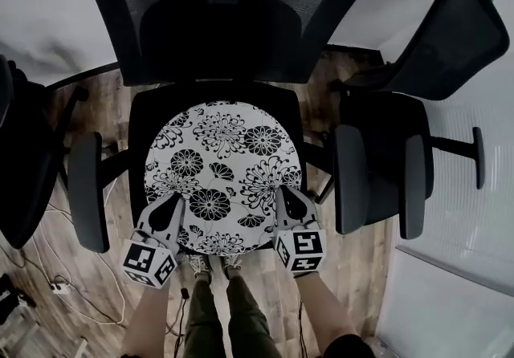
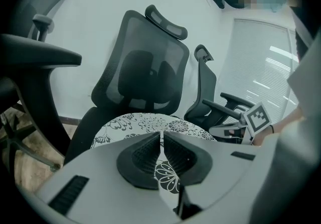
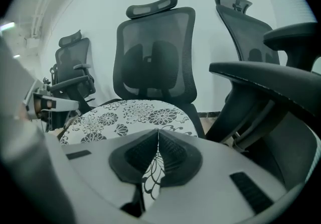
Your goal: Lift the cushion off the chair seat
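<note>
The black mesh-backed chair (image 1: 233, 27) fills the middle of the wooden floor (image 1: 353, 268), with other chairs (image 1: 385, 148) to its left and right. The round floral cushion (image 1: 221, 160) lies flat on the seat (image 1: 138, 136), covering most of it and not yet lifted. The left tool (image 1: 172, 204) and the right tool (image 1: 284, 194) sit over the cushion's near edge, one near-left and one near-right. Each has its jaws closed together with nothing between them. This looks like the approach before the grasp. Next, I judge, both tools must open, take the near rim at either side, close, then rise evenly together.
</note>
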{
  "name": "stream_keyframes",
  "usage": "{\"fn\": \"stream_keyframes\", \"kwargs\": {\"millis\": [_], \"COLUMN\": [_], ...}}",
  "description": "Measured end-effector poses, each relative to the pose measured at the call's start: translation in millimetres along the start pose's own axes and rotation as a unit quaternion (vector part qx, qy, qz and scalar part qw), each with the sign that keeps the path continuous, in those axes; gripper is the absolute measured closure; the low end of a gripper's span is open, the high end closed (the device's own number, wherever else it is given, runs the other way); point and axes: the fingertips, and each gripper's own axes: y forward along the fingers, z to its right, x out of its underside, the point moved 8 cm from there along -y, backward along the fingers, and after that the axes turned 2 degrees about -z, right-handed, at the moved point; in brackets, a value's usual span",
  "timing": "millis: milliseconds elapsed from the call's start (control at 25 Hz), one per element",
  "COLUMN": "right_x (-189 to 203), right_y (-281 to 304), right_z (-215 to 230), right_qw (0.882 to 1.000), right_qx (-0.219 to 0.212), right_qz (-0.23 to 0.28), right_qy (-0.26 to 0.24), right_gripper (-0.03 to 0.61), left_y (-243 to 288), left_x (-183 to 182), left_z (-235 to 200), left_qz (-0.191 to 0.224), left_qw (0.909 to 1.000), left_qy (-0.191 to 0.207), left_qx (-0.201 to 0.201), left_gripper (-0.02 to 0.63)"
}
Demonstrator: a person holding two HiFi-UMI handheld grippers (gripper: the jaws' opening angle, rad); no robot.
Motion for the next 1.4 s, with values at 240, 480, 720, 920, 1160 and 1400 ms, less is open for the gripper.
{"fn": "stream_keyframes", "kwargs": {"millis": [240, 480, 720, 920, 1160, 1400], "right_x": [5.9, 9.8, 16.0, 30.9, 43.9, 45.8], "right_y": [3.5, 6.5, 10.0, 16.6, 21.8, 22.2], "right_z": [7.7, 13.1, 24.7, 36.5, 34.1, 37.4], "right_qw": [1.0, 0.999, 0.997, 0.993, 0.992, 0.992], "right_qx": [0.013, 0.026, 0.031, 0.024, 0.016, 0.031], "right_qz": [-0.014, -0.034, -0.042, -0.079, -0.104, -0.097], "right_qy": [0.017, 0.025, 0.049, 0.078, 0.064, 0.08], "right_gripper": [0.539, 0.324, 0.271, 0.253, 0.253, 0.253], "left_y": [3.3, 1.6, -4.8, -1.7, 2.7, -1.8], "left_x": [2.6, 7.4, 17.5, 30.4, 37.9, 44.6], "left_z": [-10.2, -19.0, -35.5, -50.5, -56.8, -65.0], "left_qz": [-0.015, -0.033, -0.056, -0.081, -0.098, -0.112], "left_qw": [0.9996, 0.9978, 0.9928, 0.9879, 0.9834, 0.9797], "left_qy": [-0.006, -0.02, -0.037, -0.076, -0.101, -0.1], "left_qx": [-0.023, -0.054, -0.099, -0.108, -0.114, -0.133], "left_gripper": [0.482, 0.314, 0.235, 0.193, 0.192, 0.192]}}
